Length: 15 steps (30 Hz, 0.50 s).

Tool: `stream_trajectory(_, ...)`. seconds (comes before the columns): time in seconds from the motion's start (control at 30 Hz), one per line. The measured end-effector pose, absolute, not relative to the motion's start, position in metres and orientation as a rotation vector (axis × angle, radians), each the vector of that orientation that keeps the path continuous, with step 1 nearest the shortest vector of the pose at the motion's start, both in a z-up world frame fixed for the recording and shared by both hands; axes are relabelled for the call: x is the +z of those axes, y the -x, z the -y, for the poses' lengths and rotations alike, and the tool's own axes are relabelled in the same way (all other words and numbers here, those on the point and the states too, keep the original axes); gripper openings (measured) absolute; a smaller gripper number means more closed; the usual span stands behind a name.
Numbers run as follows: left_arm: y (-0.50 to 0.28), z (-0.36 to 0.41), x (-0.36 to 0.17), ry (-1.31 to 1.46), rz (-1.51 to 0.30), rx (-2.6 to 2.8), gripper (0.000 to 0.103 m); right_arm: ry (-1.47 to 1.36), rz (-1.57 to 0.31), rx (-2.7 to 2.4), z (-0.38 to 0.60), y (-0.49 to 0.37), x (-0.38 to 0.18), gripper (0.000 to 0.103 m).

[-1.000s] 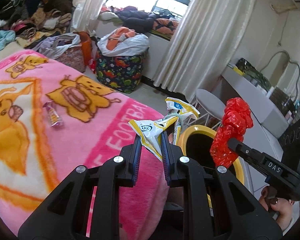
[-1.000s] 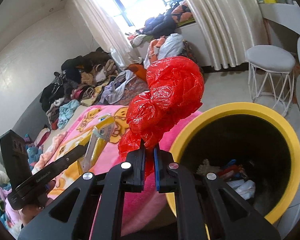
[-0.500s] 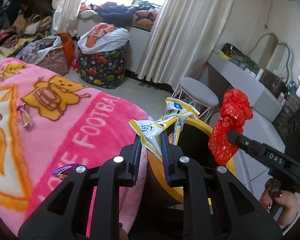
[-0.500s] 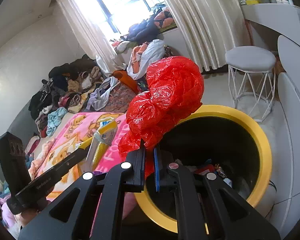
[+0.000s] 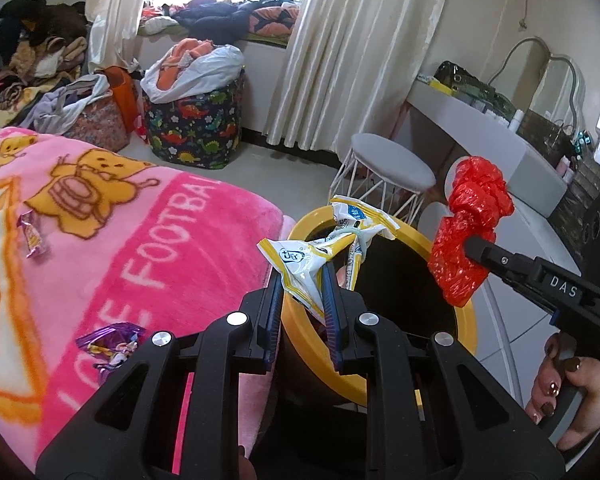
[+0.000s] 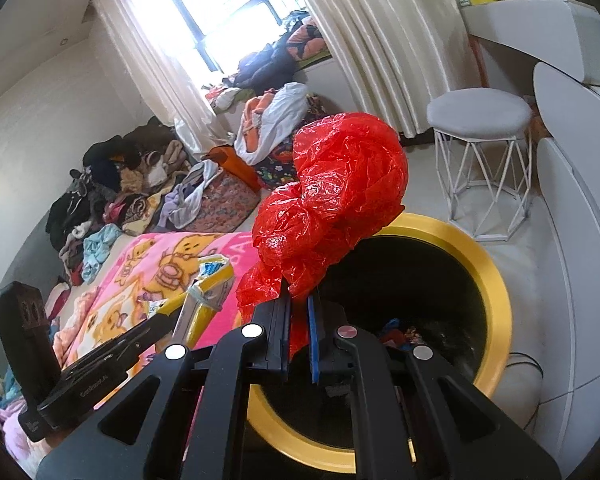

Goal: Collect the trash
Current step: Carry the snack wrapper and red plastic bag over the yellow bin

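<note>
My left gripper [image 5: 302, 280] is shut on a yellow and white wrapper [image 5: 300, 258], held over the near rim of the yellow-rimmed bin [image 5: 466, 320]. My right gripper [image 6: 299, 300] is shut on a crumpled red plastic bag [image 6: 332, 196], held above the bin [image 6: 496, 308], whose dark inside holds several pieces of trash. The red bag [image 5: 470, 228] and the right gripper also show at the right of the left wrist view. The wrapper [image 6: 208, 292] shows at the left of the right wrist view.
A pink cartoon blanket [image 5: 100, 248] covers the bed beside the bin, with a purple candy wrapper [image 5: 110, 344] and a small wrapper [image 5: 32, 236] on it. A white stool [image 5: 388, 172], a white desk [image 5: 480, 128], a dinosaur-print basket [image 5: 196, 124] and clothes piles stand beyond.
Both grippers have moved from over the bed toward the bin, still holding their trash. The bin now lies under both of them and a purple wrapper has come into view.
</note>
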<state>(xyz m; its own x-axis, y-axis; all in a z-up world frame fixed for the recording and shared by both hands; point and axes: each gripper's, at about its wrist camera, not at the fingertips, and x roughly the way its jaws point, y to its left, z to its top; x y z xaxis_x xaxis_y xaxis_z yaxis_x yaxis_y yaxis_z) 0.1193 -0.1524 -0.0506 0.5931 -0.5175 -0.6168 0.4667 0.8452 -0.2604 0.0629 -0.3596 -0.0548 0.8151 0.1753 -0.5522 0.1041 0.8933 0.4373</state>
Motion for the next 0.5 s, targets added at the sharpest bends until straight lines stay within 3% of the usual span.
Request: stream_trajectory(0.5, -0.131, 0.186, -0.082, -0.007, -0.817, -0.588, 0.014, -0.497, -0.717, -0.024, 0.382, -0.07, -0.085, 0.007)
